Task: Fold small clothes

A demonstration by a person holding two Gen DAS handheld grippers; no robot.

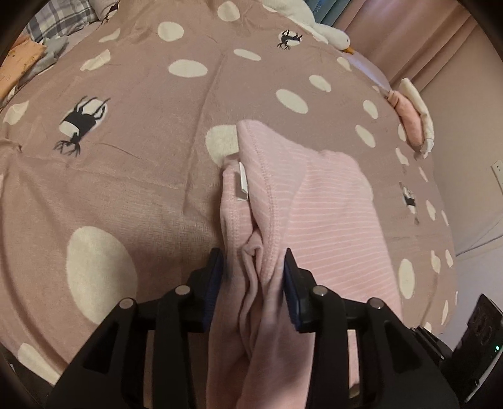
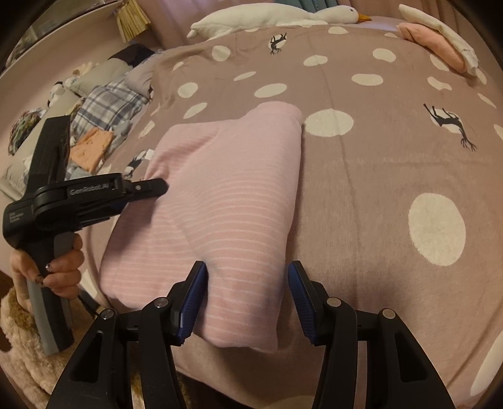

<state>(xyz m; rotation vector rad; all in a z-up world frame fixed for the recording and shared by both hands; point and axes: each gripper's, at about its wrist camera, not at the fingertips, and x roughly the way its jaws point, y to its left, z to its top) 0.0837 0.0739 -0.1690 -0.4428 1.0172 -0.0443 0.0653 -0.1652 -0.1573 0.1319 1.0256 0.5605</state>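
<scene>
A pink garment with thin white stripes [image 2: 232, 195] lies folded on the mauve dotted bedspread [image 2: 377, 195]. In the left wrist view its plain inner side and a white label [image 1: 242, 182] show. A bunched fold of the garment [image 1: 261, 283] sits between the fingers of my left gripper [image 1: 254, 270], loosely, with a gap at the left pad. In the right wrist view a hand holds the left gripper [image 2: 157, 185] at the garment's left edge. My right gripper [image 2: 248, 283] stands open over the garment's near corner, and its right pad is clear of the cloth.
A white plush goose [image 2: 273, 15] lies along the far edge of the bed. Folded pink and cream clothes [image 2: 437, 41] sit at the far right. A heap of loose clothes [image 2: 94, 144] covers the left side. A furry rug [image 2: 19, 346] lies below the near bed edge.
</scene>
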